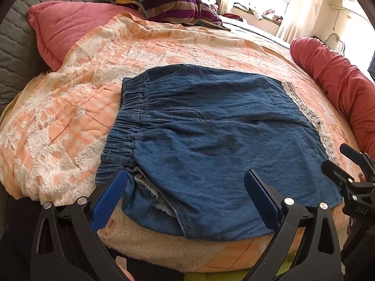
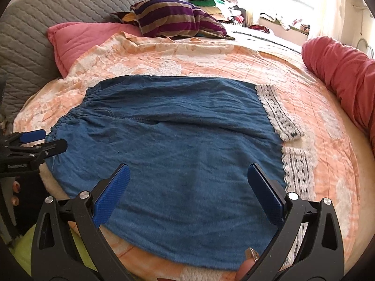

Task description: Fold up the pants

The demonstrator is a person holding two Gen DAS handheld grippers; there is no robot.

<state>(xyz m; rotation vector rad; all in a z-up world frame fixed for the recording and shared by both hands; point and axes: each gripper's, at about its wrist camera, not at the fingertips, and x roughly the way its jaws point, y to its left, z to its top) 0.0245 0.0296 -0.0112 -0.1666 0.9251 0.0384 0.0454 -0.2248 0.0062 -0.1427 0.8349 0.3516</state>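
Note:
Blue denim pants (image 1: 211,140) with an elastic waistband (image 1: 126,126) at the left and white lace hems (image 1: 302,107) at the right lie flat on the bed. They also show in the right wrist view (image 2: 178,145). My left gripper (image 1: 185,180) is open over the near edge by the waistband, holding nothing. My right gripper (image 2: 187,175) is open over the near edge toward the lace hems (image 2: 297,164), holding nothing. The right gripper shows at the right edge of the left wrist view (image 1: 346,164); the left gripper shows at the left edge of the right wrist view (image 2: 44,140).
The bed has an orange and white bedspread (image 1: 70,117). A pink pillow (image 1: 70,28) and a striped purple pillow (image 1: 173,2) lie at the back. A red bolster (image 1: 339,79) lies along the right. A grey quilted headboard (image 2: 46,11) stands at the left.

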